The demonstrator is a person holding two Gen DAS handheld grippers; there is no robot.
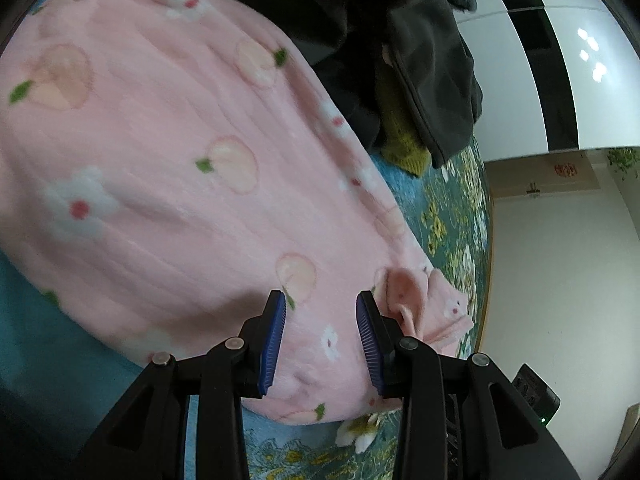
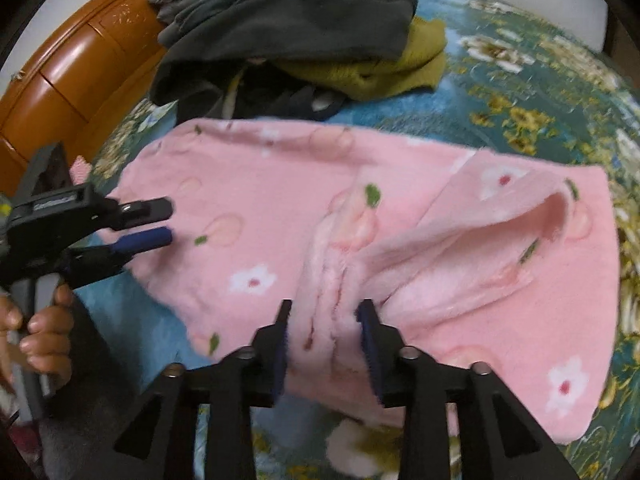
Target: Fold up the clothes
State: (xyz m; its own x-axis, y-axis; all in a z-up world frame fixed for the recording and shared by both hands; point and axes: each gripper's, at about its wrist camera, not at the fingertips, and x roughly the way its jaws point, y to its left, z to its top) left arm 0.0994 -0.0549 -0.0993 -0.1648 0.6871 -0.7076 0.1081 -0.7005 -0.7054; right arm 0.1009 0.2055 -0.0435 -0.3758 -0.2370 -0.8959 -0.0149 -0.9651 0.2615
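A pink fleece garment (image 1: 168,160) with peach and flower prints lies spread on a floral bedspread (image 1: 452,216); it also shows in the right wrist view (image 2: 256,208). My left gripper (image 1: 321,300) is open just above the garment's near edge, holding nothing; it also shows in the right wrist view (image 2: 170,220) at the garment's left side. My right gripper (image 2: 324,308) has its jaws apart around a bunched fold of the pink garment (image 2: 332,280); the fabric fills the gap between them.
A pile of dark grey clothes (image 2: 288,28) and an olive knitted piece (image 2: 400,64) lies beyond the garment. A wooden headboard (image 2: 72,64) stands at the left. A white wall (image 1: 560,260) and the bed edge lie to the right.
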